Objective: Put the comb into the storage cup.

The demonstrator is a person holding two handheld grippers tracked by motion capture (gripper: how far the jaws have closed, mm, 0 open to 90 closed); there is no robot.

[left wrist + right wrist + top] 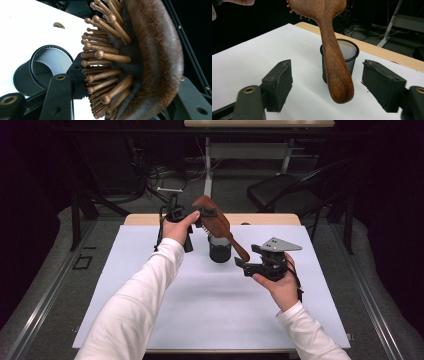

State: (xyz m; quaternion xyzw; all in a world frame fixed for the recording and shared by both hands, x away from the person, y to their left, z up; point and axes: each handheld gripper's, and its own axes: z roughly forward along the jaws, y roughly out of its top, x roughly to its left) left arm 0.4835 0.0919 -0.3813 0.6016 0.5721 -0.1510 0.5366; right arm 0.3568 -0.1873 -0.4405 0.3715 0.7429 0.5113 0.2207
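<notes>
Hairbrush (219, 224): dark brown wood, oval head, round-tipped wooden bristles.

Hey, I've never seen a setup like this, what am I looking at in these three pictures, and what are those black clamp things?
A person sits at a table covered in white and holds a hand-operated clamp, called a gripper, in each hand. The high view looks down from above. The other two pictures come from small cameras riding on the grippers, looking along their black jaws.

The left gripper is shut on the head of a wooden hairbrush, pads pressing its bristle side and back. The right gripper is open, its jaws on either side of the brush's handle tip without touching it. A black mesh cup stands upright on the table below the brush.
</notes>
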